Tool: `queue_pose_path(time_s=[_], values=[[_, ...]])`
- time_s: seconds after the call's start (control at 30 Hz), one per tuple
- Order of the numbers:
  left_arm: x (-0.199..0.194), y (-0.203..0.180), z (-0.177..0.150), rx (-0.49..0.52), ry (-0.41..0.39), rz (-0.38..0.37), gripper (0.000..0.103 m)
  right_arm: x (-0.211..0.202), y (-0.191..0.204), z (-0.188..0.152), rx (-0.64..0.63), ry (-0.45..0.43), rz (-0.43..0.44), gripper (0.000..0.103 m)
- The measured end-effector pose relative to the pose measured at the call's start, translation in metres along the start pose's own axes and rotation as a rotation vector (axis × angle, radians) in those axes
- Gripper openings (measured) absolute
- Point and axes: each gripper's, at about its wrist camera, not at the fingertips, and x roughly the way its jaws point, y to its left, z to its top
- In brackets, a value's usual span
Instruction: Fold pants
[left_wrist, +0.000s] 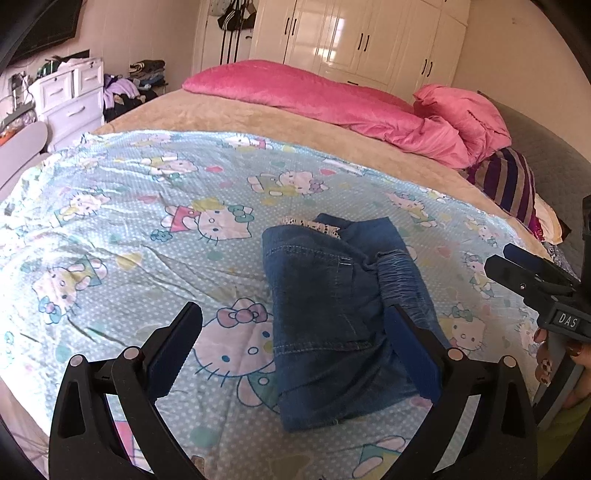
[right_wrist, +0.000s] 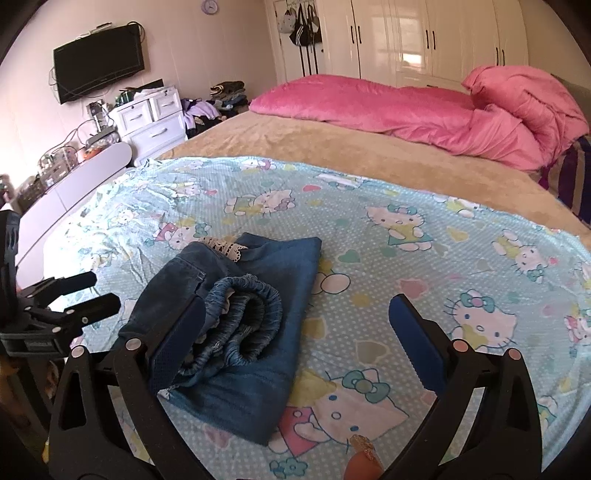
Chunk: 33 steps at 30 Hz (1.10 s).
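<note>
Already folded into a compact bundle, the denim pants (left_wrist: 332, 317) lie on the Hello Kitty sheet (left_wrist: 129, 229). Left gripper (left_wrist: 291, 350) at six o'clock and right gripper (right_wrist: 295, 332) at three o'clock both gape wide, holding nothing.

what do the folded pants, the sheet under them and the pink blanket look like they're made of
Folded pants: blue denim, matte, going by the pale topstitched seams and gathered elastic waistband; a lace-like trim shows at the far edge.
Cartoon-cat sheet: thin printed woven fabric, probably cotton, judging by its fine creases.
Pink blanket: plush, velvety fleece by its soft sheen, likely synthetic.
</note>
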Motion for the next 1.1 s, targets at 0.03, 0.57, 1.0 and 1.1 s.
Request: queue_pose_path(time_s=[0.03, 0.57, 1.0, 1.1], values=[[-0.003, -0.001, 0.000, 0.003, -0.005, 0.001, 0.099, -0.004, 0.000, -0.001, -0.001, -0.007, -0.002, 0.094], [-0.070, -0.010, -0.019, 0.040, -0.094, -0.003, 0.099, -0.069, 0.009, -0.021, -0.018, -0.099, -0.005, 0.094], [-0.085, -0.005, -0.053, 0.033, -0.070, 0.008, 0.099, -0.086, 0.017, -0.047, -0.030, -0.085, -0.004, 0.094], [-0.083, -0.004, -0.063, 0.030, -0.067, 0.020, 0.099, -0.085, 0.019, -0.052, -0.026, -0.078, -0.007, 0.094]])
